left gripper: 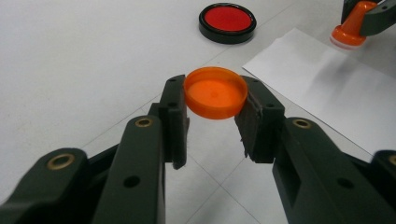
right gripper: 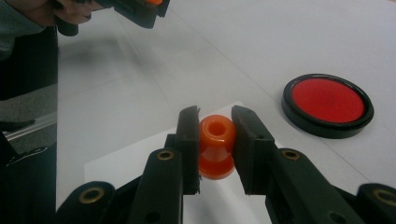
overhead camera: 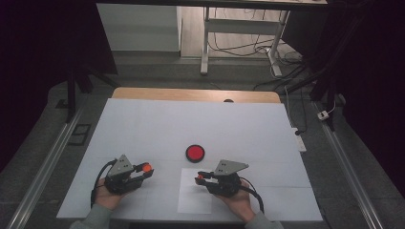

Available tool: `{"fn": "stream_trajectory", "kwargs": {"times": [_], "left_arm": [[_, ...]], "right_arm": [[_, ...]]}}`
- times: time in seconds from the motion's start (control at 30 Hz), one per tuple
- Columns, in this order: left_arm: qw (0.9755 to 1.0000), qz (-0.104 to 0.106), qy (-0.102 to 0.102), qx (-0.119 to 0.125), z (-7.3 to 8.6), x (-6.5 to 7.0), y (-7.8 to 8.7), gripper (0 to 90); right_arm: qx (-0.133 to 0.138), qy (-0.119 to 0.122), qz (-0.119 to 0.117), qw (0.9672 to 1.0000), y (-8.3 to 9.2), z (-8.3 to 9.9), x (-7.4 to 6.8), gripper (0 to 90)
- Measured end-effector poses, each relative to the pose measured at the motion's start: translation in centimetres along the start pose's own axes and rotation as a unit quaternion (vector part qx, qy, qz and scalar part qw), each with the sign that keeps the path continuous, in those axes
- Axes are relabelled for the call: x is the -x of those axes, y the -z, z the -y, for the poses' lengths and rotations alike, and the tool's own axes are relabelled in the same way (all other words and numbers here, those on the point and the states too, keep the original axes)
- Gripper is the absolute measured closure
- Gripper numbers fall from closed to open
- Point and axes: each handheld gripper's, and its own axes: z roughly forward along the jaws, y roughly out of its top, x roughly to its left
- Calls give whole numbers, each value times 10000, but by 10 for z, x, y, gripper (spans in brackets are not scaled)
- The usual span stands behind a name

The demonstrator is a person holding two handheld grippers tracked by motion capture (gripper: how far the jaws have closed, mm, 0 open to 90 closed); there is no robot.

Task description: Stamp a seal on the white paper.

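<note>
An orange cap [left gripper: 215, 93] is pinched in the left claw [overhead camera: 143, 171] above the white surface [overhead camera: 157, 129]. The right claw [overhead camera: 203, 178] grips an orange stamp [right gripper: 216, 147] over a paper sheet [overhead camera: 195, 198]. A red ink pad [overhead camera: 195, 152] sits just beyond.

The orange cap [left gripper: 215, 93] looks like smooth, slightly translucent plastic with a soft sheen. The orange stamp [right gripper: 216, 146] is glossy moulded plastic. Both tools are matt black plastic with brass-coloured rivets. The ink pad [overhead camera: 195, 152] has a glossy black plastic rim round a matt red face. The sheet of paper [overhead camera: 193, 200] is matt white on a smooth white worktop [overhead camera: 157, 124].
</note>
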Motion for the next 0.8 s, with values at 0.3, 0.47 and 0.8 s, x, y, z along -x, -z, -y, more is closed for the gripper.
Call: {"fn": "stream_trajectory", "kwargs": {"times": [0.3,0.47,0.8], "left_arm": [[10000,-8,2,-2,0,0,0,644],[10000,0,8,-11,0,0,0,644],[10000,3,10,-18,0,0,0,644]], "right_arm": [[-153,73,-10,9999,-5,2,-2,722],[-240,123,-29,9996,-8,4,-4,722],[-348,195,-12,9992,-13,7,-5,721]]}}
